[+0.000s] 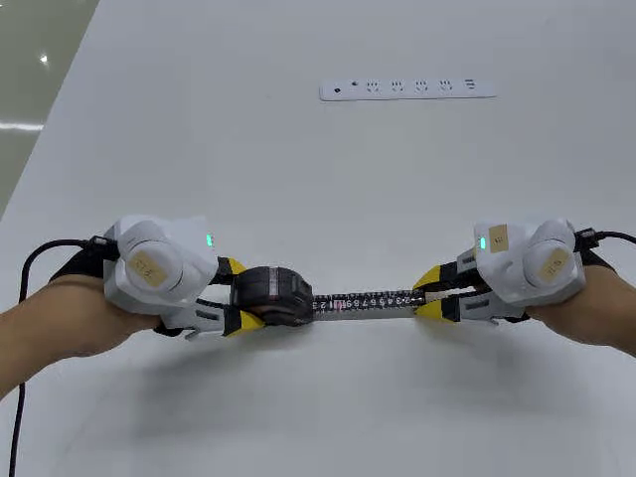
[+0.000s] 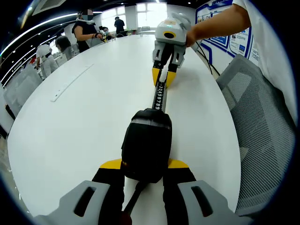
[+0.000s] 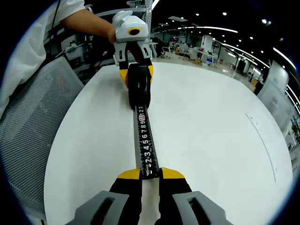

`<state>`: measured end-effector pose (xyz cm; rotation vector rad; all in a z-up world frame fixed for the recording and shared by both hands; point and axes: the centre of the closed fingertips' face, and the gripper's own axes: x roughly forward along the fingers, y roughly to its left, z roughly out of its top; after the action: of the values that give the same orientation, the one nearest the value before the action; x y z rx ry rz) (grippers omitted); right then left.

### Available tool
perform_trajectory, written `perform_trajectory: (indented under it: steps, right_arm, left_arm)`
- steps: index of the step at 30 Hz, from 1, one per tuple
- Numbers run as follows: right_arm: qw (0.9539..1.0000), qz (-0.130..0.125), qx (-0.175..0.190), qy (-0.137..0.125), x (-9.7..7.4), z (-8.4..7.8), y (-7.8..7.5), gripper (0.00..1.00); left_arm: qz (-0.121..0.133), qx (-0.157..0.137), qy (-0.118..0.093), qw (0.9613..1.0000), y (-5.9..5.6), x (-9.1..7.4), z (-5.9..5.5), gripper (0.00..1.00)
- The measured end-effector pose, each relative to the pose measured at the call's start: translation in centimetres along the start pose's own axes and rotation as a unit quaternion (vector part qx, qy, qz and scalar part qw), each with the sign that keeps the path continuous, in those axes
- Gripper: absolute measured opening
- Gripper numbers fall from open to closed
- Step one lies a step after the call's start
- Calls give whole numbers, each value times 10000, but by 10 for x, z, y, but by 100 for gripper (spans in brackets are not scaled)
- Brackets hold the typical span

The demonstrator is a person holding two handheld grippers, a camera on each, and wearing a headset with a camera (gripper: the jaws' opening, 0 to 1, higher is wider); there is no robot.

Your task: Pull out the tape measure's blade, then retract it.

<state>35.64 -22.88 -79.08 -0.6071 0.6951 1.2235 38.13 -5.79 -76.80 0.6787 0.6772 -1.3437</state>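
White worktop, broad and smooth, seen from above in the head view. A white power strip lies flat near its far edge, well apart from the work. Near the front edge a person holds two grippers that face one another.

The left gripper is on the left side. Its yellow-tipped jaws pinch the black case of the tape measure from both sides, and the case rests on the worktop. From the case the blade runs out to the right in a straight line, low over the surface, with its printed numbers facing up. The right gripper is on the right side, and its jaws are pressed together on the free end of the blade.

In the left gripper view the black case sits between that gripper's two jaws. The blade stretches away to the other gripper, which is held at the end of a bare forearm. A grey mesh chair stands just beside the worktop, and several people are at the far end of the room.

In the right gripper view the blade's end is nipped between the yellow tips, and the numbers run along it toward the case
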Motion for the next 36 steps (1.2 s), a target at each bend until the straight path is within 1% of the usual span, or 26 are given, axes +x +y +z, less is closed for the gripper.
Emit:
perform_trajectory:
  steps: [6, 11, 21, 27, 36]
  right_arm:
    - [10000, -20, -8, 28, -3, -3, 1, 9]
    - [10000, -45, 71, 5, -7, -5, 0, 9]
    - [9999, -59, 116, 76, -15, -17, -2, 9]
    - [9997, -70, 162, 163, -21, -26, -2, 9]
    - [9992, -166, 271, 261, -33, -38, -6, 9]
  left_arm:
    - [-5, 6, -5, 10000, 0, 0, 0, 26]
    - [-3, -9, -8, 10000, 1, 0, -1, 26]
    - [-15, 5, -7, 10000, 1, 1, -2, 26]
    - [-15, -2, -9, 10000, 1, 2, -2, 26]
    - [-11, -10, -7, 10000, 1, 2, -1, 26]
